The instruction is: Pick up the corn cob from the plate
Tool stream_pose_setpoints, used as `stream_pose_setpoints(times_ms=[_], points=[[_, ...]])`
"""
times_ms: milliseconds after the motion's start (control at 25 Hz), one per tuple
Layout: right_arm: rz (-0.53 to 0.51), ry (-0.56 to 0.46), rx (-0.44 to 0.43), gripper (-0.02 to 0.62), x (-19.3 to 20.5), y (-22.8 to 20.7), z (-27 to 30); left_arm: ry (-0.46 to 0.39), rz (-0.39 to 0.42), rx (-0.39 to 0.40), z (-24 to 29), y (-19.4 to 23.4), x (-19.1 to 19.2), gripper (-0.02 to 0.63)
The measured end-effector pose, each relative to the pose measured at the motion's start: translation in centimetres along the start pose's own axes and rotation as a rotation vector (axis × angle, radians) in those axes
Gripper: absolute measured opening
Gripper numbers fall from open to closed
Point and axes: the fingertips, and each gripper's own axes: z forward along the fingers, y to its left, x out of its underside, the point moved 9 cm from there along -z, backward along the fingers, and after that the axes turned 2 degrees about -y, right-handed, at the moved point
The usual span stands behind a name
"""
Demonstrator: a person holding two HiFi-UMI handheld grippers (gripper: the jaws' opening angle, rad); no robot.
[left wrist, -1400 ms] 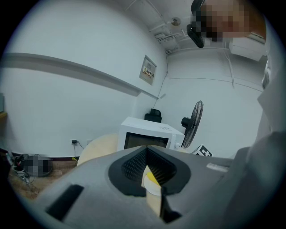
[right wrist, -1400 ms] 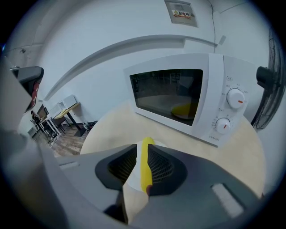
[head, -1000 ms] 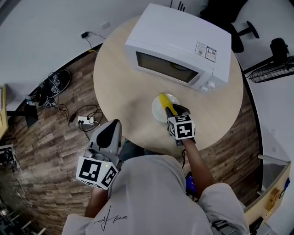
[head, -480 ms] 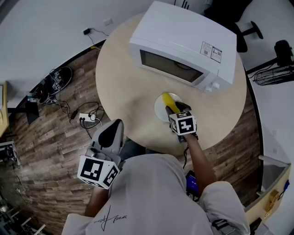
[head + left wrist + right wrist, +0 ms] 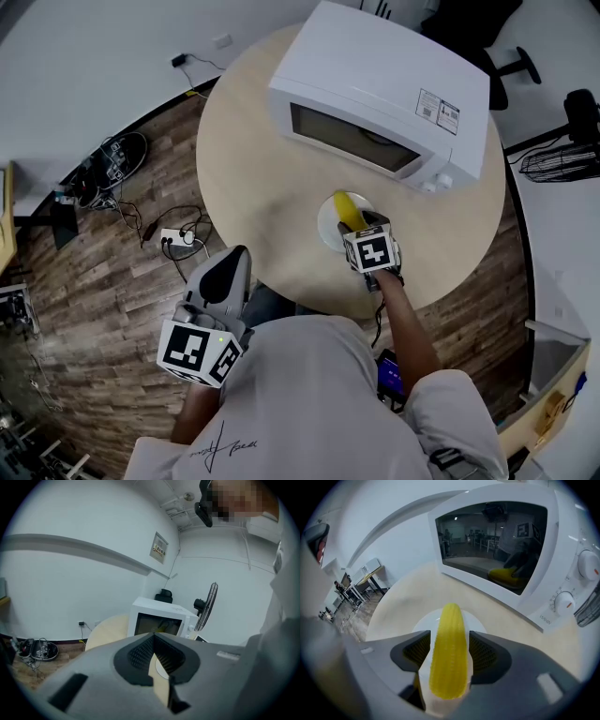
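While the corn cob lies on the white plate just before the microwave, the right gripper holds its jaws, just opening, beside it without pressing; the left gripper is closed, empty.

The corn shows bright yellow with fine kernel rows; plate and microwave are white, the table pale beige, the floor brown wood-plank, the shirt light grey.
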Motion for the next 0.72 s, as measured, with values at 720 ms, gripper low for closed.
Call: stream_pose_setpoints(times_ms=[720], points=[[-0.069,0.09,0.014,0.29,-0.1,0.1,2.5,0.023,-0.015,0.0,0.9,0.9,0.1,-0.002]])
